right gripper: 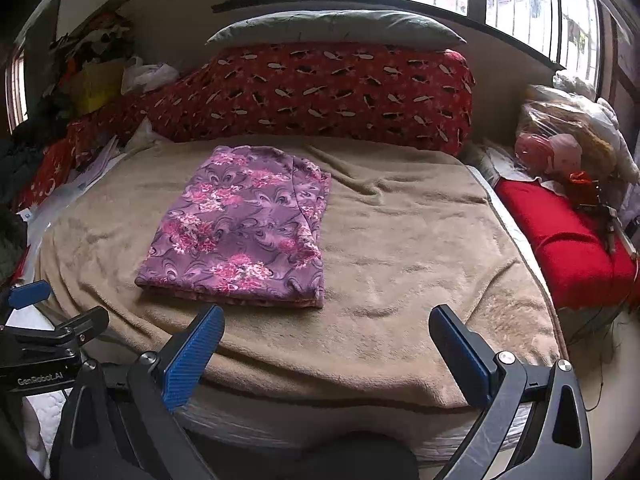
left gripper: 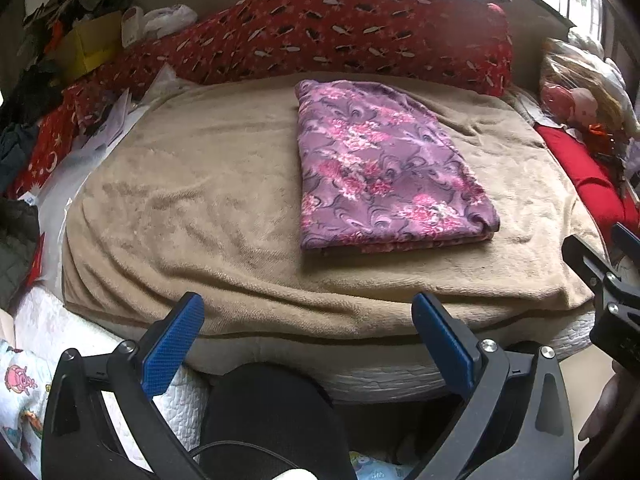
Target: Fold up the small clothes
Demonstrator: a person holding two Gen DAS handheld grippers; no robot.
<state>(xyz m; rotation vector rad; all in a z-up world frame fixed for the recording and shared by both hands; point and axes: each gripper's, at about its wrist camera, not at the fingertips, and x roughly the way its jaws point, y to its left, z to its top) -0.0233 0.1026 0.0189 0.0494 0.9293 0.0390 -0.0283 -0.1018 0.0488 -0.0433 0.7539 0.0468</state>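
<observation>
A purple floral garment (left gripper: 380,164) lies folded into a flat rectangle on the tan blanket (left gripper: 192,208) that covers the bed. It also shows in the right wrist view (right gripper: 244,228). My left gripper (left gripper: 308,316) is open and empty, held back at the bed's near edge, well short of the garment. My right gripper (right gripper: 326,328) is open and empty too, near the front edge of the blanket (right gripper: 400,240), just short of the garment's near edge. The right gripper's body shows at the right edge of the left wrist view (left gripper: 612,280).
A long red patterned bolster (right gripper: 320,92) and a grey pillow (right gripper: 332,26) line the back of the bed. A red cloth (right gripper: 560,236) and bagged items (right gripper: 568,136) lie on the right. Clutter and papers (left gripper: 80,80) crowd the left side.
</observation>
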